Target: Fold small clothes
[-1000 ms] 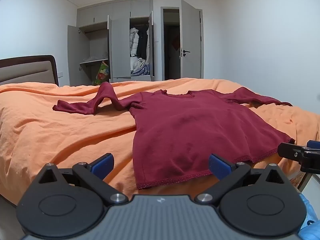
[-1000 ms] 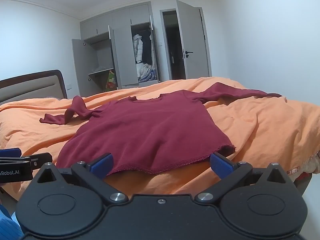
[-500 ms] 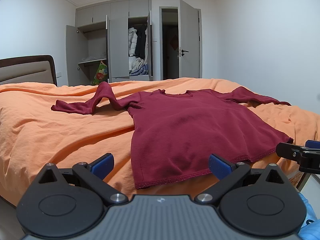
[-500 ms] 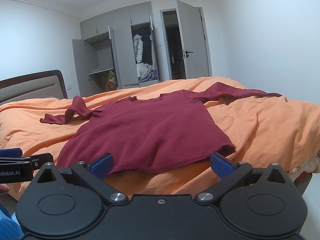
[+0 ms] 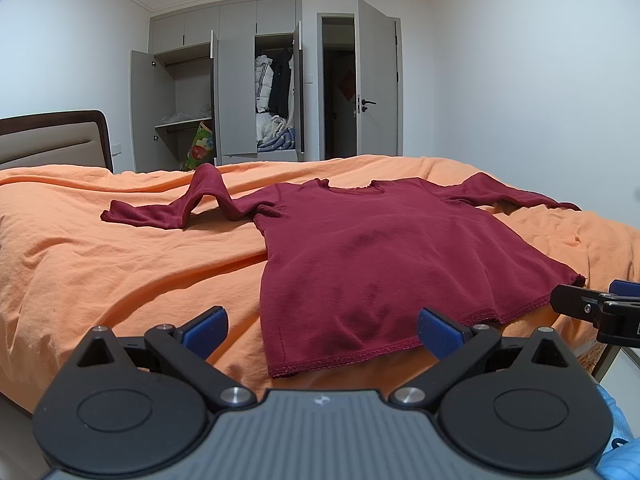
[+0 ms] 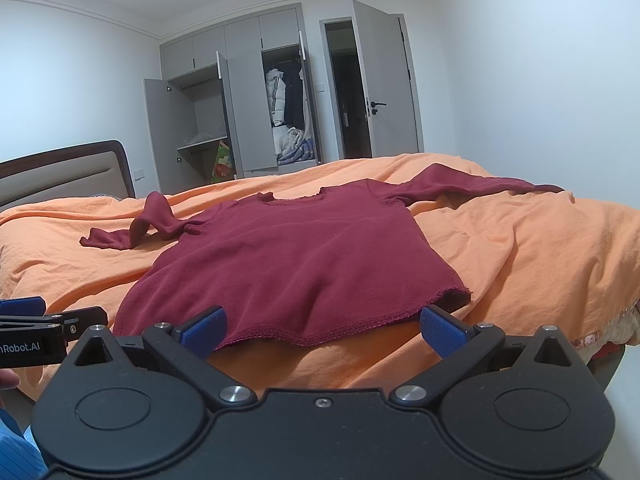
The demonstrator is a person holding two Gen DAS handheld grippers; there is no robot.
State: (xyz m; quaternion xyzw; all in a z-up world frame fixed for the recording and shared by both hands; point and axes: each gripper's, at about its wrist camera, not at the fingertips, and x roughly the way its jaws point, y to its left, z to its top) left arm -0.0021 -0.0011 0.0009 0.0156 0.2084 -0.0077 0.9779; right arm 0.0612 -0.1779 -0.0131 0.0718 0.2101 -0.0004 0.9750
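Maroon shirt: flat, unfolded, hem at bed near edge. My left gripper, right gripper: jaws apart, empty. Folding not begun.

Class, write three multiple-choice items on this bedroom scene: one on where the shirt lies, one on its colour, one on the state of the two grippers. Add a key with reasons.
1. Where does the shirt lie?
A. on the bed
B. in the wardrobe
C. on the floor

2. What colour is the shirt?
A. grey
B. dark red
C. blue

3. What state are the left gripper and right gripper in?
A. both shut on the hem
B. one open, one shut
C. both open, holding nothing

Key: 1 A, it is spread flat on the orange cover; 2 B, the cloth is dark red in both views; 3 C, each pair of blue fingers stands wide apart, short of the hem.
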